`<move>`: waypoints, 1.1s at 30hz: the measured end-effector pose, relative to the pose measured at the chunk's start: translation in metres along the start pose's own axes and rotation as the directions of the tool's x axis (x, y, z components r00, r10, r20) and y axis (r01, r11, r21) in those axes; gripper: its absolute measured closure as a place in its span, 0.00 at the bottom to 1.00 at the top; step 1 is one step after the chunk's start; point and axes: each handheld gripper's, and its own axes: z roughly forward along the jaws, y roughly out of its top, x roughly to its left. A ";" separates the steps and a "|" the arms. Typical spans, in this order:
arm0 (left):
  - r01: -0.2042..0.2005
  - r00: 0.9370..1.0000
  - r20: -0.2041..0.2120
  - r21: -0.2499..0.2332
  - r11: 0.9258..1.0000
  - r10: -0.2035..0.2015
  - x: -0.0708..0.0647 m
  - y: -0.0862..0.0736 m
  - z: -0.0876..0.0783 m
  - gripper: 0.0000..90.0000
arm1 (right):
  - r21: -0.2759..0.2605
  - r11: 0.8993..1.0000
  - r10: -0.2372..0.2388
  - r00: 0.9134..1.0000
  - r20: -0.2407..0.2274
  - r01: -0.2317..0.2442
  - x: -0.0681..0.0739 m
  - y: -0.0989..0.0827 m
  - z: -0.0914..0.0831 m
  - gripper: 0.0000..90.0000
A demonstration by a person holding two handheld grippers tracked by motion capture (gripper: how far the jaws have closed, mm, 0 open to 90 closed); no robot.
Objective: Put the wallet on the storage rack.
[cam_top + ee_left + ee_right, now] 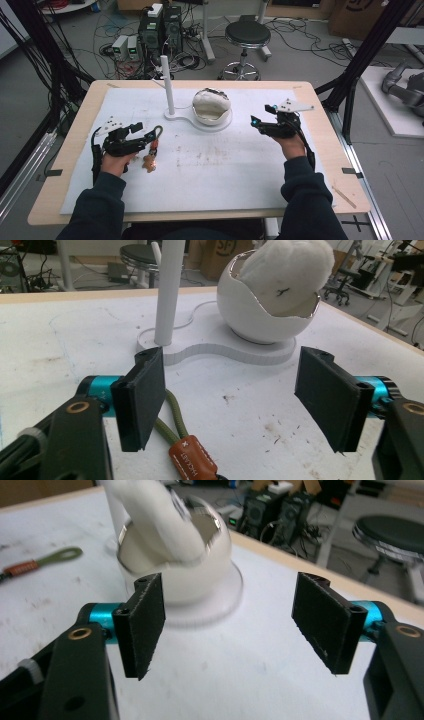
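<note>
With both grippers' jaws wide and holding nothing, we should bring the left gripper squarely down over the olive keychain loop, lying left of the white stand, while our right gripper keeps clear.

Lab / robotics test bay, we'd say.
Beyond our open jaws: PC towers and loose cables on a bare concrete floor, a black stool, black frame struts, cardboard boxes, and a plywood table under a white mat.
</note>
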 end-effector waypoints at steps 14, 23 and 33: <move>-0.032 0.998 -0.045 0.026 0.999 0.033 -0.002 0.000 0.001 0.24 | 0.044 0.996 0.070 0.995 0.070 -0.074 -0.011 -0.044 -0.022 0.24; -0.028 0.999 -0.042 0.056 0.998 0.031 -0.003 -0.003 0.004 0.24 | 0.033 0.996 0.079 0.993 0.089 -0.083 -0.014 -0.047 -0.027 0.25; -0.031 0.998 -0.044 0.062 0.998 0.034 -0.004 -0.004 0.007 0.25 | 0.027 0.997 0.064 0.994 0.091 -0.067 -0.014 -0.047 -0.028 0.25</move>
